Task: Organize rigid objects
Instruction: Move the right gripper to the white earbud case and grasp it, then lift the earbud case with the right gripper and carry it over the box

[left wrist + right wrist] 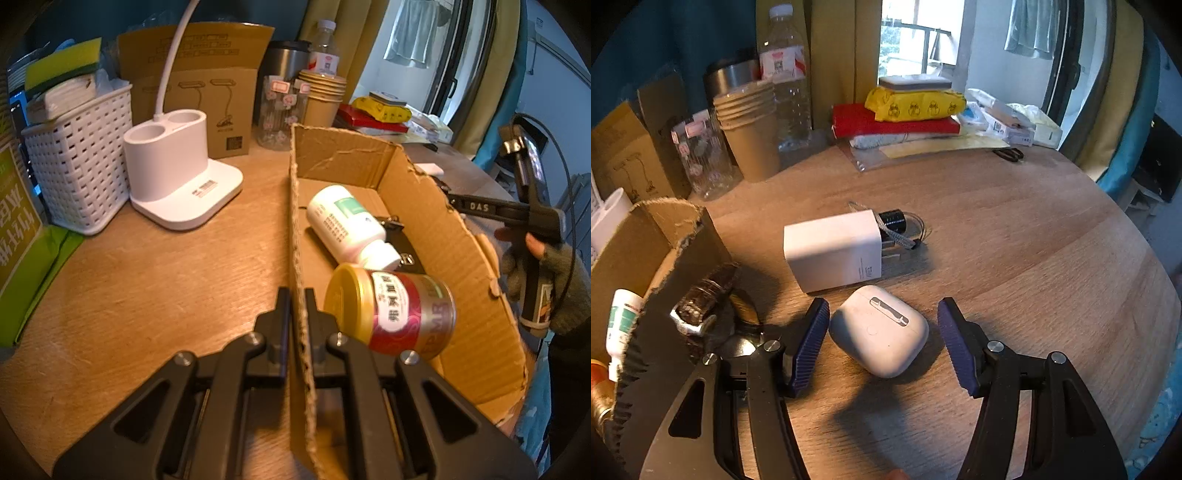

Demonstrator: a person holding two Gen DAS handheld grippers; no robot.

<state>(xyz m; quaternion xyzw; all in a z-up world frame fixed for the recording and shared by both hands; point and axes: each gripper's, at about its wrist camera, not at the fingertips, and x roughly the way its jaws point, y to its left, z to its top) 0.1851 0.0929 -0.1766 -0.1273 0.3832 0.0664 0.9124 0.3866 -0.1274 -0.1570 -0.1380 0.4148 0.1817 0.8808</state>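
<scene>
Corrugated brown cardboard box [373,162]: near wall clamped between shut fingers of left gripper [297,299], likely to steady it for loading. Inside, beyond those fingers: white plastic pill bottle [347,221] and gold-lidded red tin [391,314], both lying on their sides. White rounded earbud case [879,330]: on wooden bench [1034,258], between the wide-spread blue-padded fingers [812,343] of right gripper [882,314], untouched; probably next for the box. White rectangular charger block [833,251]: just beyond the case.
</scene>
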